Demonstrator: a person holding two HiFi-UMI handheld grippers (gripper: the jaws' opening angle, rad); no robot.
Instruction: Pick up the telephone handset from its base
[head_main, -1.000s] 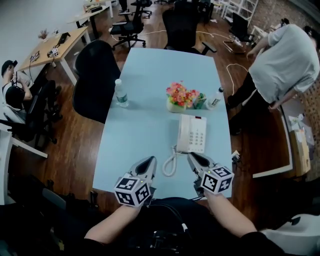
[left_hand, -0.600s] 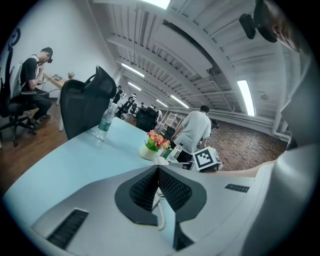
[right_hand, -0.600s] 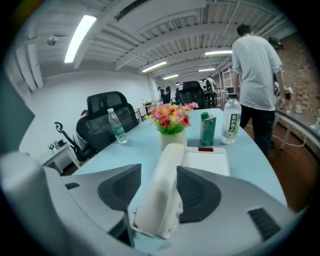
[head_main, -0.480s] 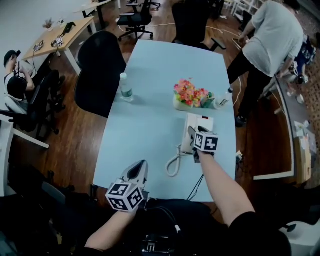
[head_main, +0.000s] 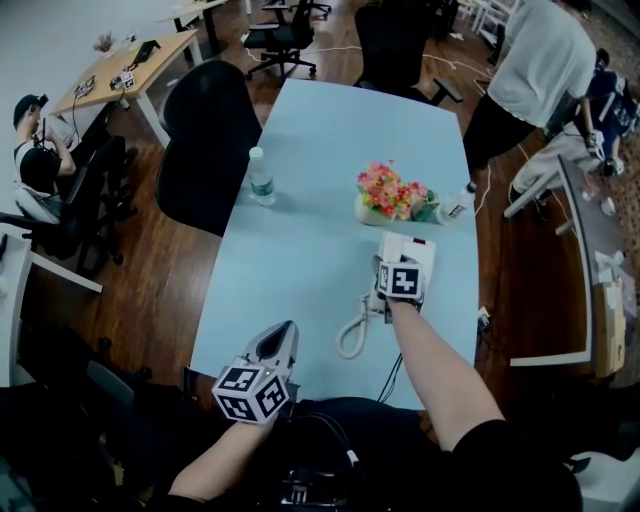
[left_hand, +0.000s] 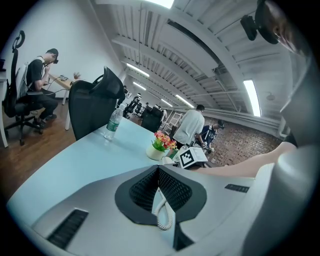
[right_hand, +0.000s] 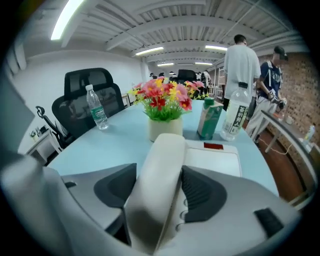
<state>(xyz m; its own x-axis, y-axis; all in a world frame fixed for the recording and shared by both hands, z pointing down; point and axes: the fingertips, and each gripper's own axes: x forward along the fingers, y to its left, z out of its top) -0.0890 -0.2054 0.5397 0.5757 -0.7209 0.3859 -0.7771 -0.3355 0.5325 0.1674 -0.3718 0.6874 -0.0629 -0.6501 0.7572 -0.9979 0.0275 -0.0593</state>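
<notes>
You are lining up the grasp: your right tongs (right_hand: 159, 172), jaws just opened wide, are straddling the handset (right_hand: 165, 147), which is lying on its base (right_hand: 212, 160) by the tabletop's (head_main: 300, 250) right edge. Your left tongs (left_hand: 158, 170) are hovering pressed together. The next move likely calls for closing squarely, then lifting.

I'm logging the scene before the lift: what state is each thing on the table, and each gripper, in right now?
White telephone handset: lying on its white base, not lifted.
Right gripper: open, jaws have just been opening, handset between them.
Left gripper: shut, empty.
White coiled cord: slack on the pale blue table.
Clear plastic water bottle near the black chair: upright, capped.
White pot of flowers: upright.
</notes>
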